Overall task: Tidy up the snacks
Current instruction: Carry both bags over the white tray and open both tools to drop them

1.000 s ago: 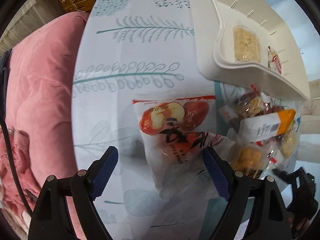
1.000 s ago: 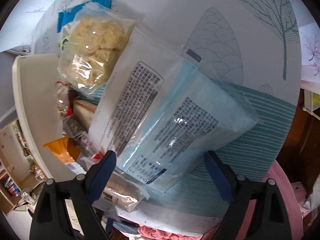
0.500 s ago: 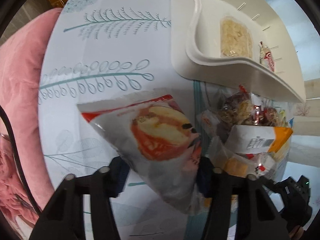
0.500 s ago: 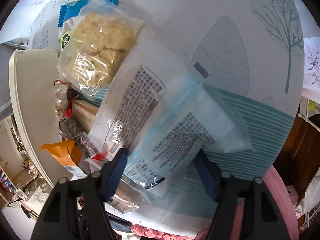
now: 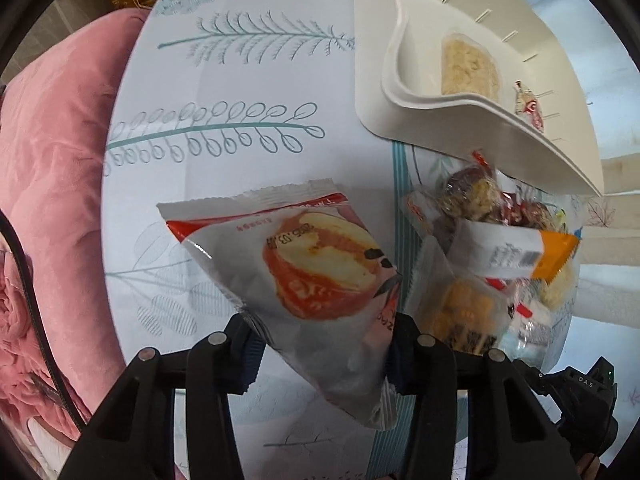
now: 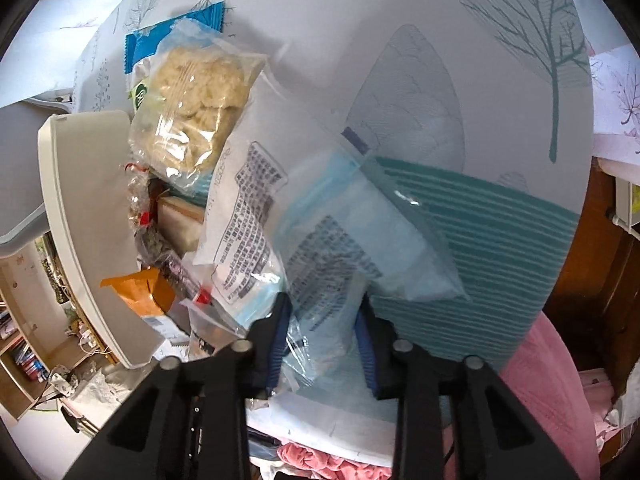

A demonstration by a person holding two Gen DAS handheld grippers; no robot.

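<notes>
My left gripper (image 5: 320, 344) is shut on a white snack bag with a red apple picture (image 5: 308, 268) and holds it tilted above the table. A white tray (image 5: 460, 108) at the upper right holds a pale cracker pack (image 5: 470, 66) and a small wrapped candy (image 5: 528, 106). A pile of mixed snacks (image 5: 500, 252) lies between bag and tray. My right gripper (image 6: 322, 336) is shut on a clear blue-tinted packet with printed text (image 6: 320, 248). A clear bag of pale crackers (image 6: 196, 104) lies beyond it, next to the tray (image 6: 80, 216).
The round table has a pale cloth with leaf and tree prints (image 5: 240, 120). A pink cushion (image 5: 52, 200) lies beside the table's left edge. An orange-ended packet (image 5: 520, 252) tops the pile. A blue wrapper (image 6: 176, 36) lies behind the cracker bag. Pink fabric (image 6: 548, 392) shows below the table's edge.
Both grippers went from open to shut. The left one closed on the apple bag and lifted it tilted. The right one closed on the blue-tinted packet, crumpling its near end.
</notes>
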